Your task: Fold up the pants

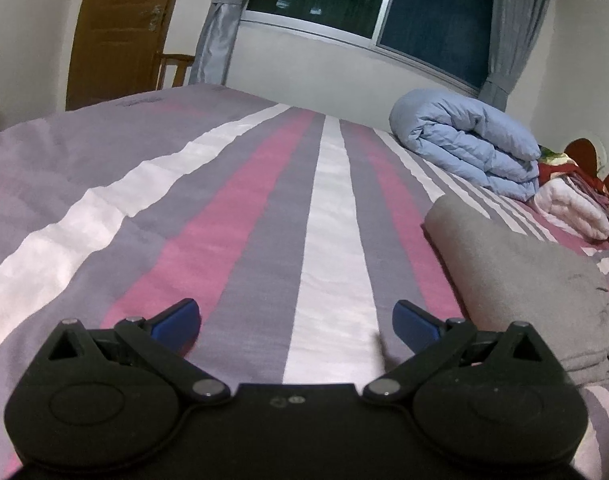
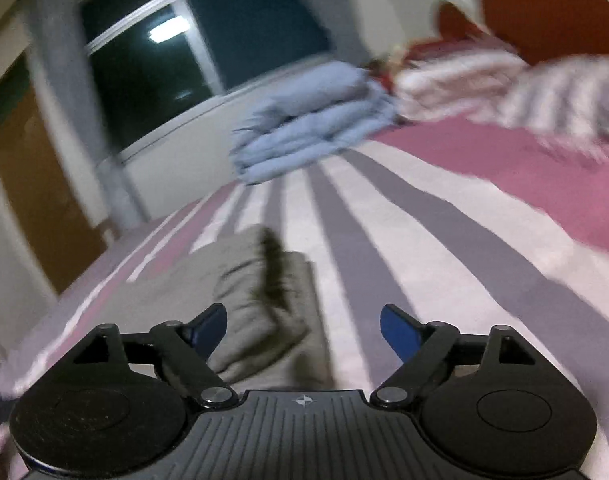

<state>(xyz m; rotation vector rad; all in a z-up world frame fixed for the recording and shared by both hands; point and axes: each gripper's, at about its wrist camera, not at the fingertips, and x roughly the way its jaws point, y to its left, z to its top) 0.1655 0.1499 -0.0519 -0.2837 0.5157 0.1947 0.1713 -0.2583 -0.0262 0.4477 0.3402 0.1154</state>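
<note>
The grey pants [image 1: 516, 276] lie folded into a thick bundle on the striped bed cover [image 1: 240, 216]. In the left wrist view they sit to the right of my left gripper [image 1: 296, 326], which is open and empty just above the cover. In the right wrist view, which is blurred, the pants [image 2: 260, 300] lie just ahead of and between the blue fingers, nearer the left one. My right gripper [image 2: 303, 330] is open and holds nothing.
A folded light blue duvet [image 1: 464, 140] and folded white and red bedding [image 1: 568, 200] lie at the head of the bed by the wooden headboard [image 1: 584, 152]. A window, grey curtains [image 1: 220, 28] and a wooden door [image 1: 116, 28] stand beyond the bed.
</note>
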